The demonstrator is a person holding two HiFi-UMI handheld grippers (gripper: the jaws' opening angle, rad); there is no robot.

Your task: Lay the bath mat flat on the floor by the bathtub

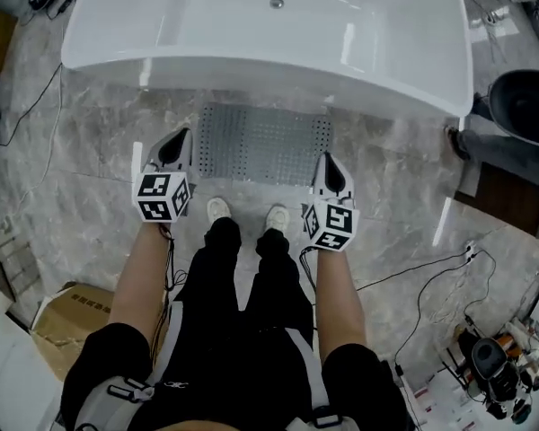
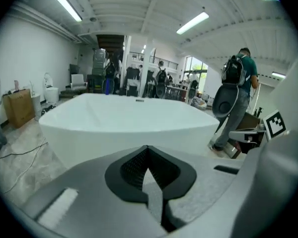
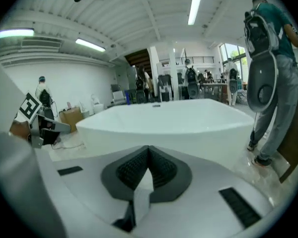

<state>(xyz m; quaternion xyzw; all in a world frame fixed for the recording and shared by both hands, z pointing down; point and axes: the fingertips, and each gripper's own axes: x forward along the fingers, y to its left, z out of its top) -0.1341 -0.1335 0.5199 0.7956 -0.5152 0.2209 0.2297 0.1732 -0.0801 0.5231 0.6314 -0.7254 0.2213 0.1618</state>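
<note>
A grey perforated bath mat [image 1: 262, 144] lies spread flat on the marble floor, right against the near side of the white bathtub [image 1: 269, 34]. My left gripper [image 1: 178, 140] hovers just off the mat's left edge. My right gripper [image 1: 329, 167] is over its near right corner. Both are held well above the floor. In the left gripper view the jaws [image 2: 148, 151] are shut, pads together, facing the bathtub [image 2: 129, 118] at rim height. The right gripper view shows the same shut jaws [image 3: 149, 151] and the tub [image 3: 174, 120]. Neither gripper view shows the mat.
My white shoes [image 1: 218, 209] stand just behind the mat's near edge. A cardboard box [image 1: 72, 312] sits at the lower left. Cables [image 1: 422, 285] trail across the floor on the right, towards clutter in the corner. A person with a backpack [image 3: 270, 73] stands right of the tub.
</note>
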